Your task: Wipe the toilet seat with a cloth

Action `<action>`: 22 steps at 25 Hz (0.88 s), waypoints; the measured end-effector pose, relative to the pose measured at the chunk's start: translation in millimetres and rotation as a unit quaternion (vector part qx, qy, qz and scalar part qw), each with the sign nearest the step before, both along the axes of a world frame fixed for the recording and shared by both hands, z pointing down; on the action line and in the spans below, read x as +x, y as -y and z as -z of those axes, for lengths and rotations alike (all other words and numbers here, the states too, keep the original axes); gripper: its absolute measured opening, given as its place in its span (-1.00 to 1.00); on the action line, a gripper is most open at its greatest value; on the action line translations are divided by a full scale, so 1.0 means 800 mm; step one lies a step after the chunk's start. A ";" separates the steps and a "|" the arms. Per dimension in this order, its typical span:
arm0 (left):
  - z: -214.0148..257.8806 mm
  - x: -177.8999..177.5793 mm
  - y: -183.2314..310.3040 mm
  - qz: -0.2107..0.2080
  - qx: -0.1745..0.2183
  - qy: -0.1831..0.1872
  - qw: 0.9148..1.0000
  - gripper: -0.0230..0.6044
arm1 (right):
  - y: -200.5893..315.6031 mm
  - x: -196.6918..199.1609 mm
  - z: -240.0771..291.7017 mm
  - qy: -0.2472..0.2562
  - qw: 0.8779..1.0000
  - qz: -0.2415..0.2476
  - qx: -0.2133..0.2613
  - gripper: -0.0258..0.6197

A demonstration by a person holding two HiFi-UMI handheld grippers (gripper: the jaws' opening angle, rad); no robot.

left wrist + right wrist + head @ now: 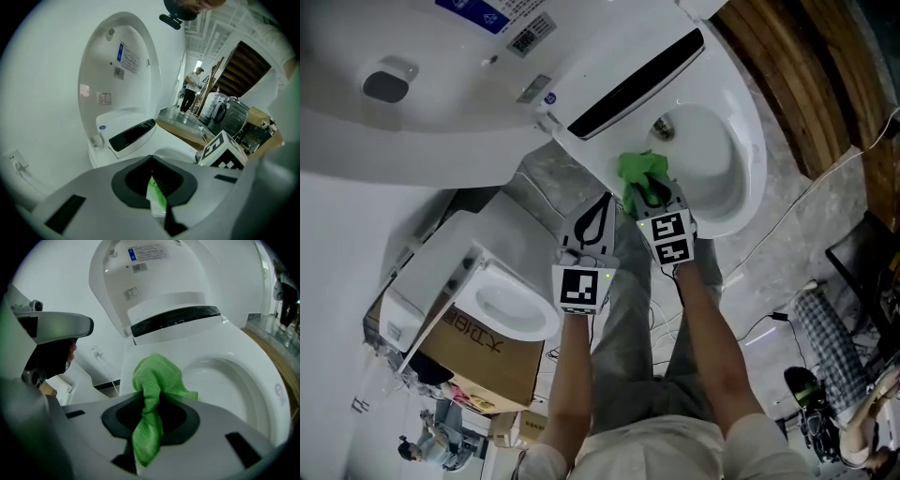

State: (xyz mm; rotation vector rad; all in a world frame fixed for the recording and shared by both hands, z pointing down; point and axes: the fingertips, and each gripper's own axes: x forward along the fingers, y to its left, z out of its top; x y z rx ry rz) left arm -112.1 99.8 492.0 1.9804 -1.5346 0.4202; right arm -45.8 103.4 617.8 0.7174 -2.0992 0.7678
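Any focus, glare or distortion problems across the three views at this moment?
Head view: evenly lit and sharp, with no harsh glare on the white toilet bowl. Left gripper view: strong fisheye bowing and dark corners; the toilet lid is sharp, the near foreground soft. Right gripper view: same fisheye and vignette; the green cloth is in focus, with a blurred greenish smear at the left edge.

White wall point(37, 93); grey stone floor point(787, 281); brown wooden boards point(787, 75); cardboard box point(487, 361) nearby.
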 end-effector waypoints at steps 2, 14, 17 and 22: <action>-0.001 -0.002 -0.005 0.011 -0.003 0.004 1.000 -0.89 | 0.000 0.001 0.000 0.002 1.000 0.006 0.005 -0.63; -0.006 0.021 -0.035 0.055 -0.019 0.020 0.998 -0.89 | -0.021 0.022 0.000 0.014 0.999 0.052 0.008 -0.63; -0.009 0.034 -0.041 0.065 -0.022 0.020 0.997 -0.89 | -0.028 0.031 0.000 0.017 0.998 0.064 0.008 -0.63; -0.019 0.053 -0.054 0.082 -0.037 0.021 0.996 -0.89 | -0.042 0.048 -0.001 0.022 0.996 0.086 0.004 -0.63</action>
